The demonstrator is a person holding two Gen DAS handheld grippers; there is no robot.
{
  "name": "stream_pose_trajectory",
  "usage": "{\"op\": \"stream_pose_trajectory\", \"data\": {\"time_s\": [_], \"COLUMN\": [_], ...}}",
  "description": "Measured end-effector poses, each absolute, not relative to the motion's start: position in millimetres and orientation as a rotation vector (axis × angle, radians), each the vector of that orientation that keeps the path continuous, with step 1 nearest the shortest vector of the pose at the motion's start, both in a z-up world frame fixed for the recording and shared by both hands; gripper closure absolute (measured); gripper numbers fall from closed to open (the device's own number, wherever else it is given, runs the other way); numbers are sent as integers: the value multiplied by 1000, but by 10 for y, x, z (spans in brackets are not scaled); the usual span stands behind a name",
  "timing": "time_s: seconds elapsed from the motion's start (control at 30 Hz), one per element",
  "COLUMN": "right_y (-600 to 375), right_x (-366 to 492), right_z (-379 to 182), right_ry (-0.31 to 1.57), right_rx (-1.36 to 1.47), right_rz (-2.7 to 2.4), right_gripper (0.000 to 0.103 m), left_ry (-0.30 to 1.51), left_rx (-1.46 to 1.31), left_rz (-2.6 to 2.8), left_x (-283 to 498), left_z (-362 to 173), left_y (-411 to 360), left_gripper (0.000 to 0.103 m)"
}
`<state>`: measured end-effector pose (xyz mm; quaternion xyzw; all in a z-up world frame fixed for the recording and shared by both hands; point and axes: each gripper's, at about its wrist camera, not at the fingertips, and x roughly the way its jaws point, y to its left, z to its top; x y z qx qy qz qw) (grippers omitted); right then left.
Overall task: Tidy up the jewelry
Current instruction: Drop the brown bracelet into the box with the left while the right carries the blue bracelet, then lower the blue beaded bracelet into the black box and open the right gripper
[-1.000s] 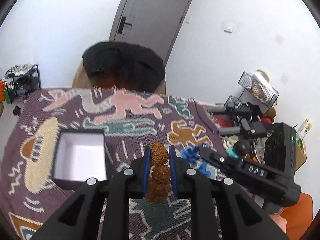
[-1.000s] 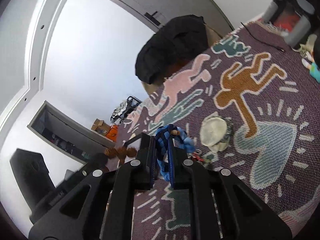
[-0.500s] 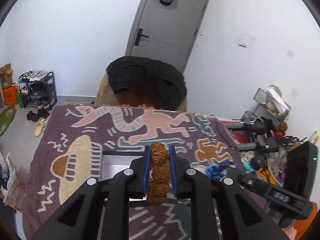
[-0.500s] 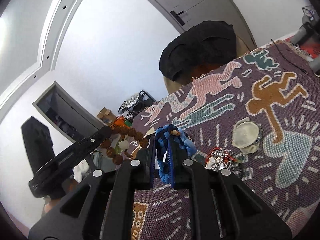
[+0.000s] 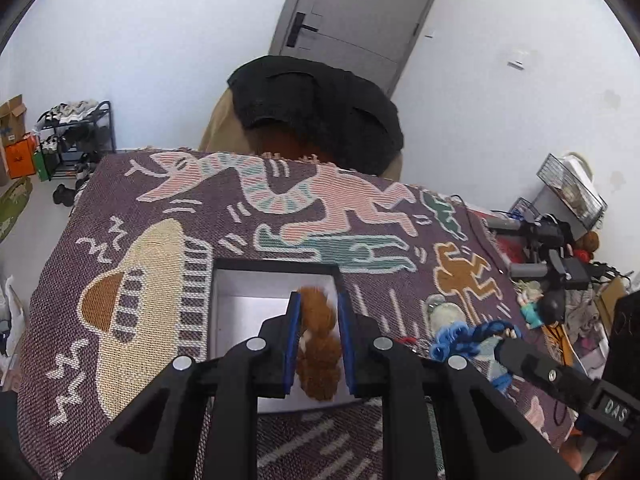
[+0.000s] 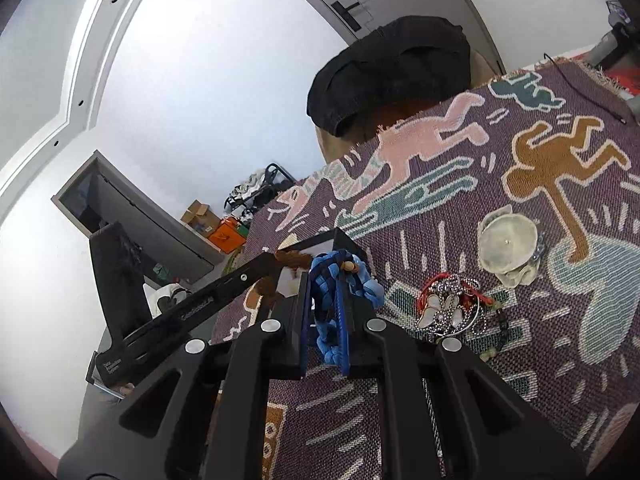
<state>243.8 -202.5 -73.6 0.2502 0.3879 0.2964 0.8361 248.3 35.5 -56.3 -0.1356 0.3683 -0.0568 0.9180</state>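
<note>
Left gripper (image 5: 318, 344), jaws just widened, brown bead bracelet (image 5: 320, 354) loose between them above the white box (image 5: 240, 312). Right gripper (image 6: 324, 316) is clamped on a blue braided bracelet (image 6: 330, 292). Beads may snag on the box's right wall and spill.

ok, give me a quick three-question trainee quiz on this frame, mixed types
1. Which item sits between the jaws of the right gripper? A) red cord B) blue braided bracelet C) silver chain
2. True or false: the box on the blanket has its lid on.
3. Over what do the brown beads at the left gripper hang?

Key
1. B.
2. False: it is open, white inside.
3. The open box. The left jaws have just been opening, with the beads between them.
</note>
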Motion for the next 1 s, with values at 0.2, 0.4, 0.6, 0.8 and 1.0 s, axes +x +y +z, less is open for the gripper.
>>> {"op": "stream_pose_trajectory", "data": {"time_s": [0.2,0.4,0.6,0.8,1.0], "right_y": [-1894,-1609,-1230,-888,-1065], "right_x": [2462,2532,2637,2755,2627], "right_z": [-732,-655,-652,-727,-644], "right_ry": [831,837,870,942,883], "right_rx": [503,463,420,345,389], "right_rz": [641,683,720,707,686], "right_gripper": [91,91,91,40,17], "left_ry": [667,631,603,595,580], "left_rx": [-284,-322,-341,-382,-403], "left_rz": [-72,-25,29,77,90], "left_x": [2320,2109,1908,1754,1616], "left_z": [-416,-338,-308,-288,-237], "left_y": [545,811,1092,1389,1514], "left_gripper": [42,28,17,12,10]}}
